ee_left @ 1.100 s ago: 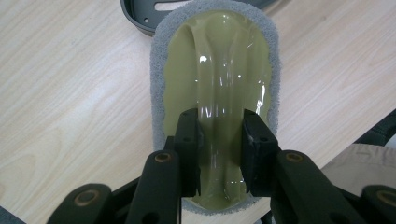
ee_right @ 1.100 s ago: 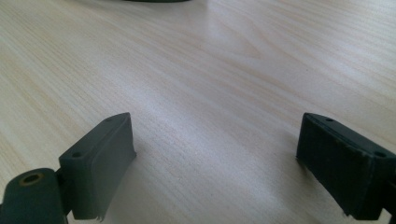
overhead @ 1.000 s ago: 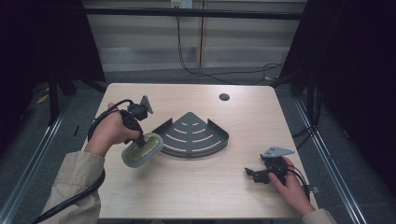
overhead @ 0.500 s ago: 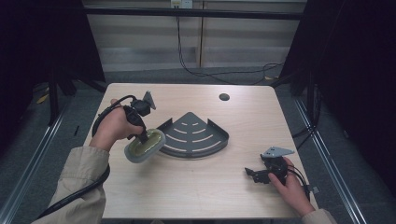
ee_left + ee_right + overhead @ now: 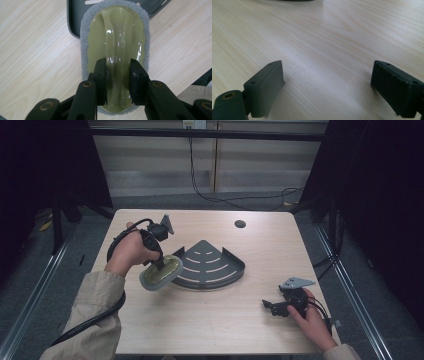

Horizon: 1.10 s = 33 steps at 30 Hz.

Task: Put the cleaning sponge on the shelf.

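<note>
Sponge in left grip, at the rack's edge

High view: left gripper points down, fingers pinching the raised handle of an oval scrub sponge. Sponge sits at the left corner of the dark corner rack, overlapping its rim; whether it rests on the rack or hangs just above it I cannot tell. Rack lies flat mid-tabletop, slotted floor up, so the likely job is wiping it or setting the sponge into it. Right gripper is parked low on the tabletop near the right front corner, well apart from the rack, out of the working hand's way. Small dark disc near the far edge, unused.

Left gripper view: fingers clamp both flanks of the glossy olive handle ridge, near the sponge's near end. Grey foam border shows all round. Gripping the ridge keeps the foam face pointing down and leaves it free to contact a surface. Far end of the sponge covers the rack's rim; the rest is over bare wood.

Right gripper view: fingers spread wide, nothing between them, only wood grain. Sliver of the rack at the top edge. Idle, but open and aimed toward the rack, so it could pin the rack if it slides.
</note>
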Each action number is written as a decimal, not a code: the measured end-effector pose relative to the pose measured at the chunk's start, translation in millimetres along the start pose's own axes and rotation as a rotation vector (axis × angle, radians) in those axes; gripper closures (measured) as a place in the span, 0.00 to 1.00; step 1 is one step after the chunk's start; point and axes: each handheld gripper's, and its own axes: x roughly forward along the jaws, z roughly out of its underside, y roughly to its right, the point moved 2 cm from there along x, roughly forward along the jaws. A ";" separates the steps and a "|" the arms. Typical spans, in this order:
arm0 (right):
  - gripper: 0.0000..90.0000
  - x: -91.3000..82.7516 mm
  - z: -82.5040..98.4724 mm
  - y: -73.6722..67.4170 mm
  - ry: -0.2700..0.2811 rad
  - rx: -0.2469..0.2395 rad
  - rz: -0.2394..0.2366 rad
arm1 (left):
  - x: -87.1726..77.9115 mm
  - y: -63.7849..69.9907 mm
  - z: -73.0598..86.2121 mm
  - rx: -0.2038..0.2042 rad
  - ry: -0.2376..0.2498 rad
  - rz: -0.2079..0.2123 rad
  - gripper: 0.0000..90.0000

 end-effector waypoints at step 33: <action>0.12 -0.1 0.0 -0.2 -0.001 0.002 0.001 | 4.7 1.2 -37.3 0.014 0.015 -0.024 0.79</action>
